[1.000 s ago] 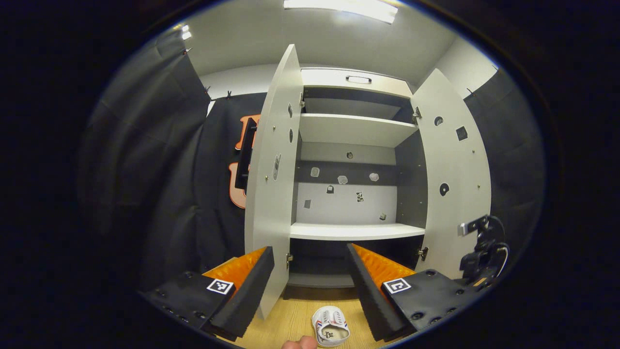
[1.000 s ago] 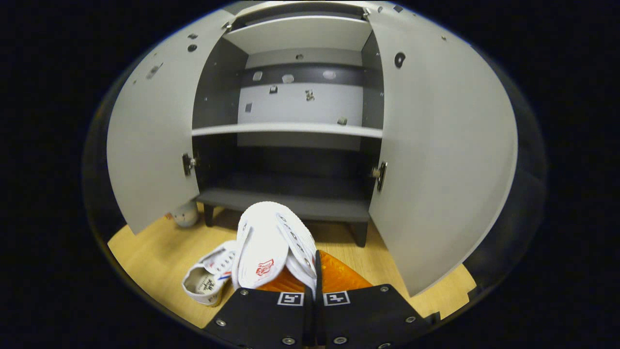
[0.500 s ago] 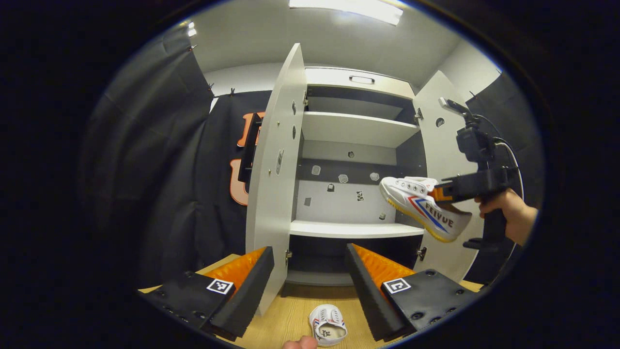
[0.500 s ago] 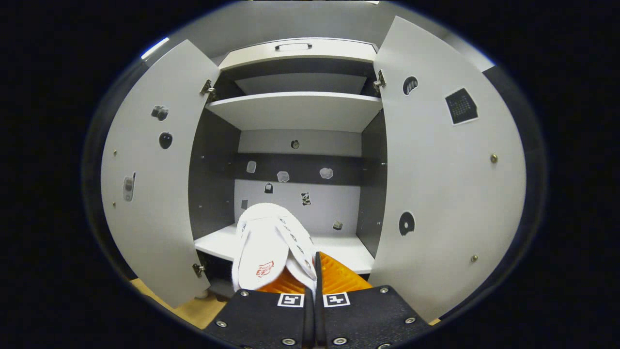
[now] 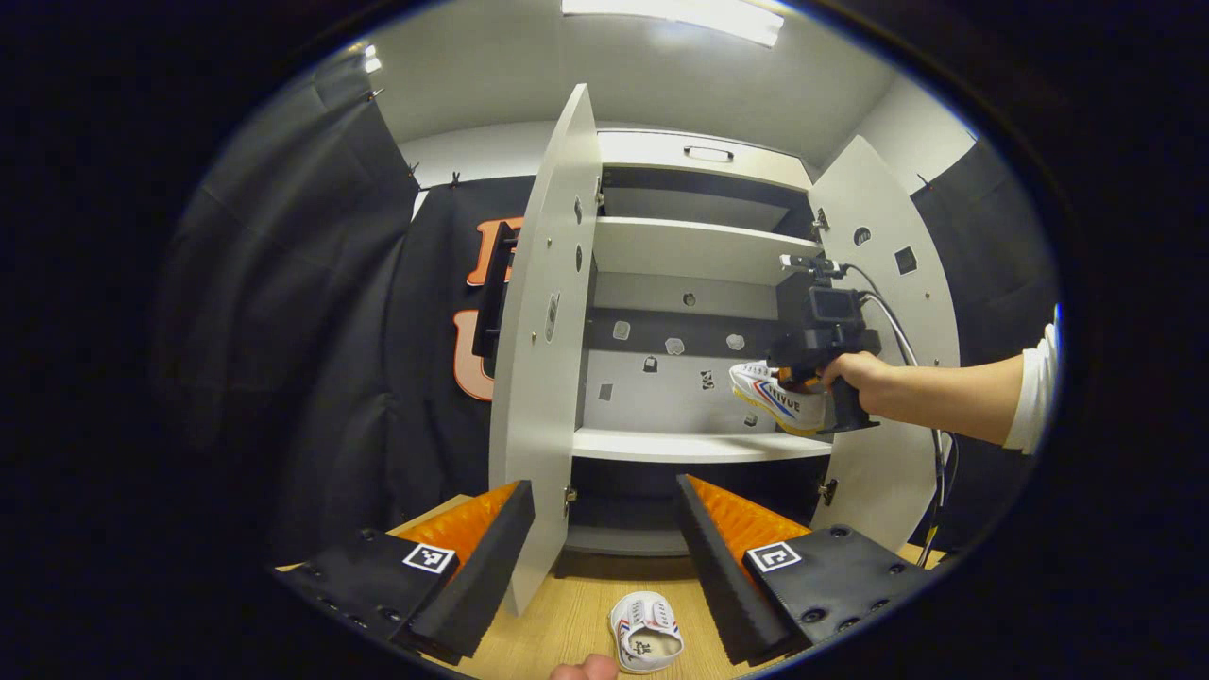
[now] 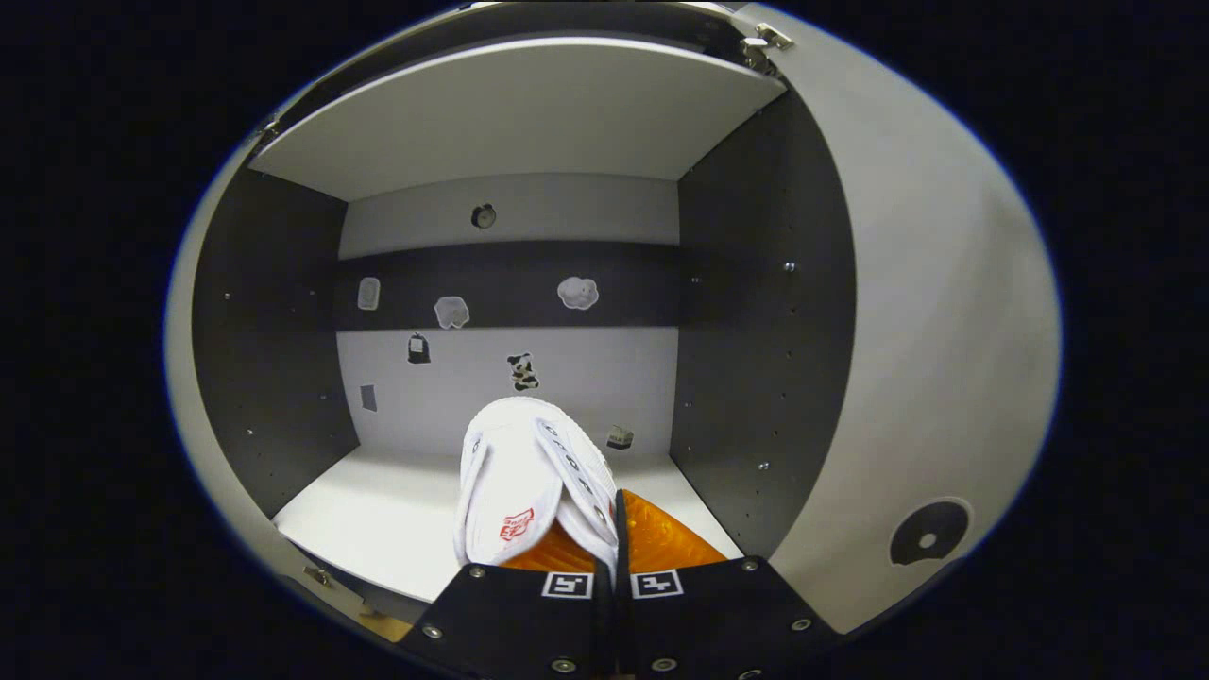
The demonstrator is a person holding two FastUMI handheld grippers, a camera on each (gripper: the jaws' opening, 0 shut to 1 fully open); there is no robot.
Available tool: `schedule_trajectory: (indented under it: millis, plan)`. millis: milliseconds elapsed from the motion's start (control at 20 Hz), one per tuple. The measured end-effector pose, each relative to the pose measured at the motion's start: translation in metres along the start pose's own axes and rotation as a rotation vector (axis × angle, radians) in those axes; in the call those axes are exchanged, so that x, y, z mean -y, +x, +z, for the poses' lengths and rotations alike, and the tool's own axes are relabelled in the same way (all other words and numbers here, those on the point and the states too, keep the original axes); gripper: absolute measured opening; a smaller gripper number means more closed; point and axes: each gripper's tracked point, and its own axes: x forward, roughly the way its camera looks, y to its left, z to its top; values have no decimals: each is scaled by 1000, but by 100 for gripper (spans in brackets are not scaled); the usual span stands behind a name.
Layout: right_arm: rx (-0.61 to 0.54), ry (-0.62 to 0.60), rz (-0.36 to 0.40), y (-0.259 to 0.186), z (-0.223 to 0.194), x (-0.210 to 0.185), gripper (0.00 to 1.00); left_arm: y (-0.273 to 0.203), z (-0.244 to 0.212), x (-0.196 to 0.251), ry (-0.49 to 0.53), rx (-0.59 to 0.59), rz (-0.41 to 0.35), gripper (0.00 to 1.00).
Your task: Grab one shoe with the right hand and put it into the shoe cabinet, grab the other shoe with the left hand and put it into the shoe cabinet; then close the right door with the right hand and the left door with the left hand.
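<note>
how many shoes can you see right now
2: one shoe is clamped in the right claw above the cabinet's middle shelf; the other shoe lies on the wooden floor before the cabinet.

We see black cloth (image 5: 312,312) draped along the booth's walls, a white ceiling (image 5: 529,76) above it, and a long ceiling lamp (image 5: 675,19) glowing at the top of the left gripper view. A pale wall (image 5: 911,132) shows at the upper right. Below lies a light wooden floor (image 5: 567,628).
</note>
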Motion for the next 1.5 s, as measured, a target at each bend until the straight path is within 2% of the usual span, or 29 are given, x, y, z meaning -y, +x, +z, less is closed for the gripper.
schedule_trajectory:
  millis: [200,400,500,550,700,800,850,950,1100,1150,1250,1300,1500]
  plan:
    - [-87,-29,-49,38,-29,-1,1,0,-3,-10,-1,-5,27,96]
    - [-135,-11,-37,56,-38,-14,2,0,-6,-22,-2,-12,59,96]
    - [-155,7,-23,63,-44,-21,7,1,-4,-27,1,-8,72,96]
    - [-161,0,-27,65,-47,-21,14,2,-4,-29,2,-6,75,96]
    - [-143,-53,-16,59,-46,-20,21,3,-5,-31,6,-6,76,94]
    - [-127,-87,1,52,-42,-18,29,6,-7,-28,8,-10,72,96]
    - [-121,-102,0,49,-41,-14,37,6,-7,-27,8,-11,68,96]
    - [-115,-95,11,41,-38,-8,42,9,-8,-24,9,-10,57,96]
    - [-77,-65,55,21,-27,-2,62,13,-8,-15,10,-5,34,99]
    - [-45,-83,58,14,-20,4,77,12,-9,-12,6,-4,26,96]
    - [13,-113,68,-6,-4,10,91,13,-10,-7,-1,-3,14,94]
    - [37,-110,83,-18,4,10,93,14,-10,-6,-4,-3,10,96]
    - [147,-76,144,-81,31,13,93,14,-10,-1,-12,-2,-2,96]
